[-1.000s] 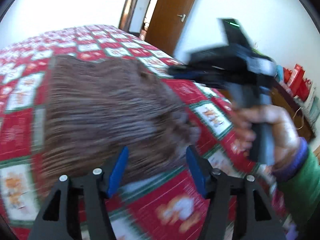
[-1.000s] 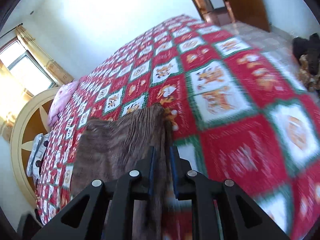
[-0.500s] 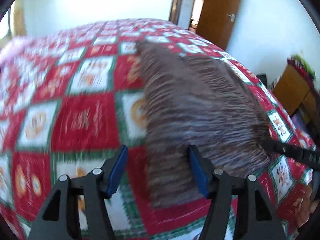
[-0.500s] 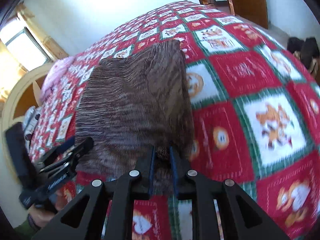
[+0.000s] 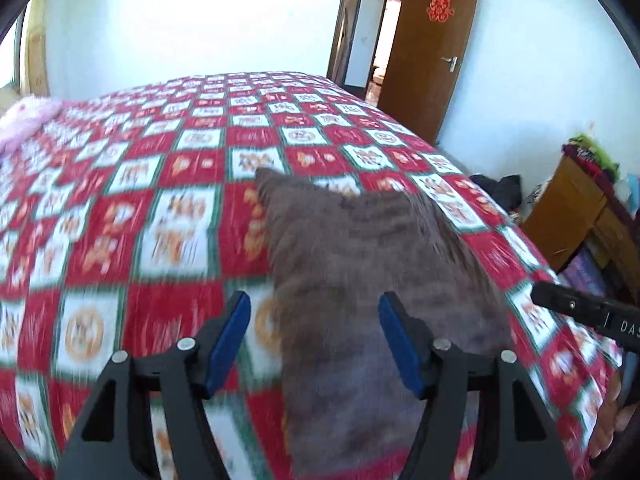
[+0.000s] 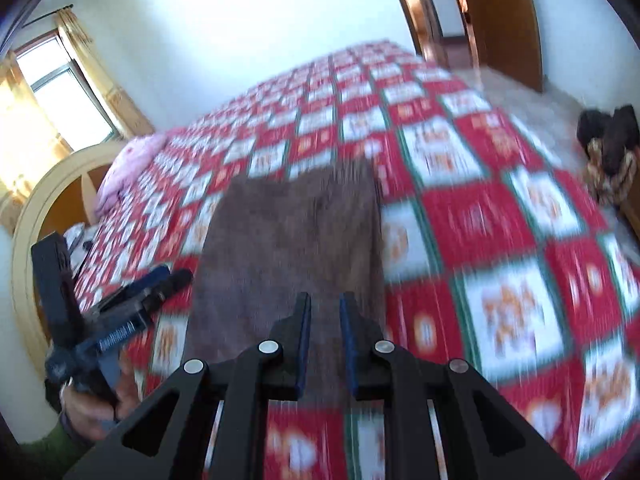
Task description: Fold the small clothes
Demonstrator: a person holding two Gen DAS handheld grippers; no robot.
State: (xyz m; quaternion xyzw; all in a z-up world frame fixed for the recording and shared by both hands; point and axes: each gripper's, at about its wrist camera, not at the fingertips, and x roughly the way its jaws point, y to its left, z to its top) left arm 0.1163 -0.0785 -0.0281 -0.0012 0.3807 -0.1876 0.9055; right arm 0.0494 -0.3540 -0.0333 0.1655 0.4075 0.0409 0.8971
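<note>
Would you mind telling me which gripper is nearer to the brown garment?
Right. The right gripper is shut on the brown garment's near edge; the left gripper hangs open over its left side, not gripping.

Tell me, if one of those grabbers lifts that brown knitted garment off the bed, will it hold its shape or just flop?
Probably flop: the brown knitted garment lies flat and limp on the patterned bedspread, draping with soft edges. It looks thin, so likely light. Its fuzzy knit should give the right gripper decent hold rather than slipping.
</note>
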